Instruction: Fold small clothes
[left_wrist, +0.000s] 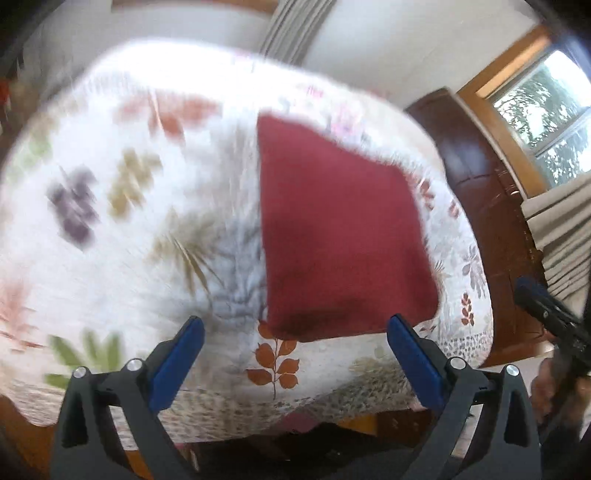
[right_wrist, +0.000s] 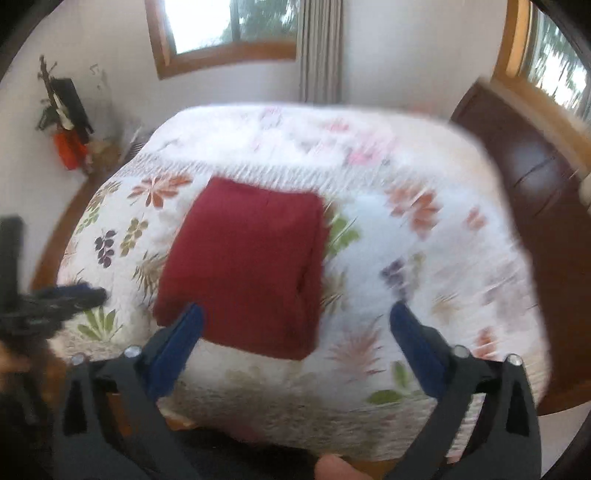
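Folded dark red cloth (right_wrist: 243, 266) lies flat on the leaf-patterned bedspread (right_wrist: 424, 229), a squarish bundle. Left gripper (left_wrist: 295, 325) hangs just short of its near edge, fingers spread, empty. Right gripper (right_wrist: 295, 314) hangs over the near edge likewise, fingers spread wide, gripping nothing. Both views are blurred.

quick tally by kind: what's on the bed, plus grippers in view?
Dark red folded garment: 1
Floral quilt covering the bed: 1
Grippers: 2, left gripper and right gripper, both open and holding nothing
Total: 4
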